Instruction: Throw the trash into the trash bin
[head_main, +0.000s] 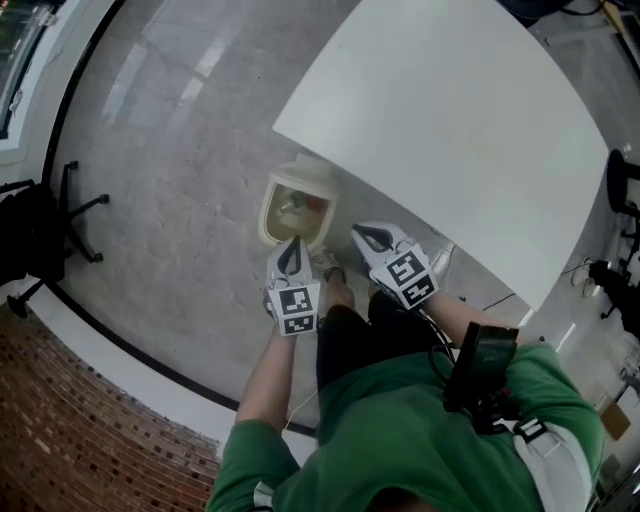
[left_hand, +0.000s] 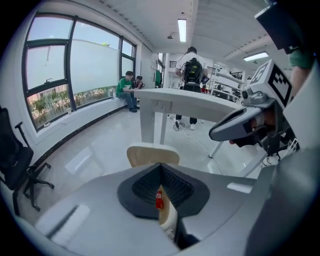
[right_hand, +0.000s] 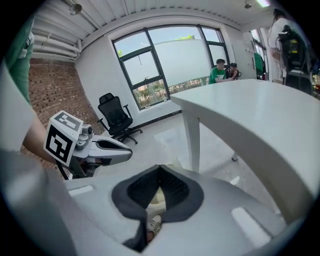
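A cream trash bin (head_main: 270, 208) stands on the grey floor at the table's edge, its top open, with pale and reddish trash (head_main: 305, 206) inside. My left gripper (head_main: 291, 256) hangs just over the bin's near rim and is shut, its pads meeting with nothing pinched at the tips. In the left gripper view (left_hand: 160, 166) the bin (left_hand: 152, 155) shows beyond the tips, and a cream and red bit (left_hand: 159, 199) shows through the slit lower down. My right gripper (head_main: 376, 238) hovers to the right of the bin, jaws together (right_hand: 160, 167) and empty.
A white table (head_main: 450, 130) overhangs the bin; its leg (right_hand: 192, 140) stands close behind. A black office chair (head_main: 40, 235) is at the far left by the window. People sit at the window (left_hand: 127, 90), and one stands with a backpack (left_hand: 191, 75). My shoes (head_main: 327, 264) are beside the bin.
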